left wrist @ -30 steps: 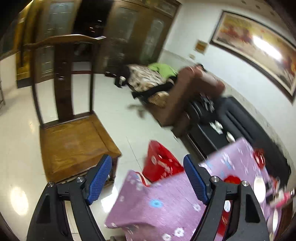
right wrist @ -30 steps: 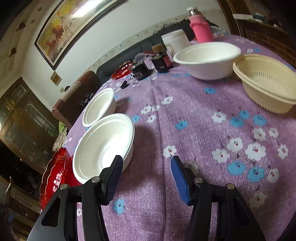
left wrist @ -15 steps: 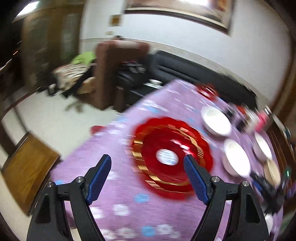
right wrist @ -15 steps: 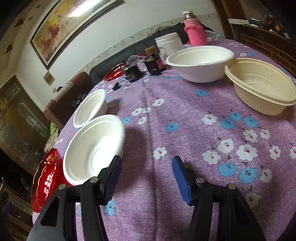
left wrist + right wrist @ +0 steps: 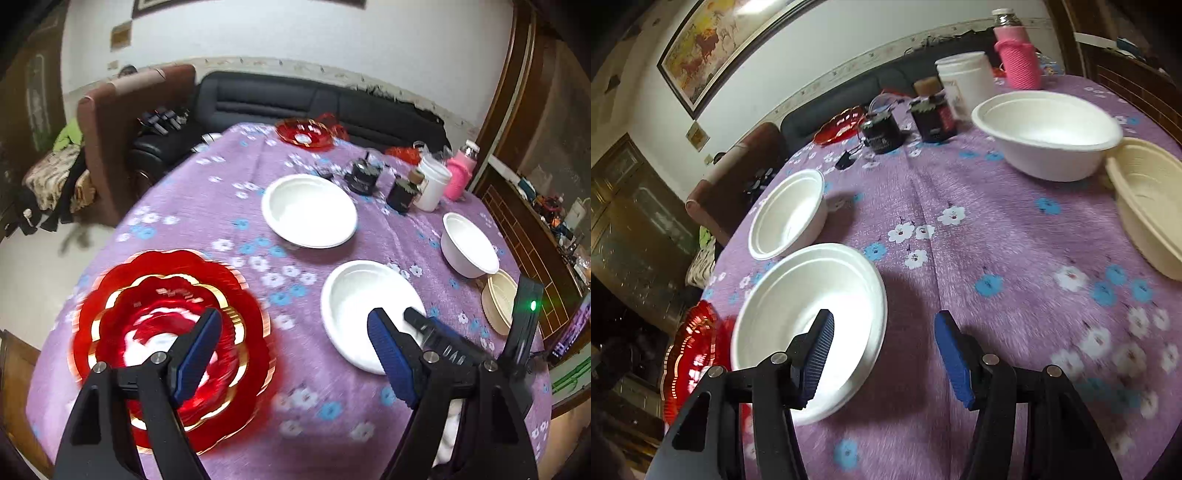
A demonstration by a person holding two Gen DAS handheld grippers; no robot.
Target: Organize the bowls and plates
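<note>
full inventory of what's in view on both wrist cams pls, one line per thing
white bowls: three, white, spread across the table's middle; nearest one lies at the right gripper's fingers
cream bowl: one, cream, beside the deepest white bowl
red plates: two, red with gold trim; big one under the left gripper, small one at the far edge
dark jars: two, black, far side
white tub: one, white, beside the jars
pink bottle: one, pink, far corner
tablecloth: one, purple with flowers, over the table
sofa: one, black, behind the table
left gripper: black, blue fingers, open, empty
right gripper: same, open, jaws just closing, empty
</note>
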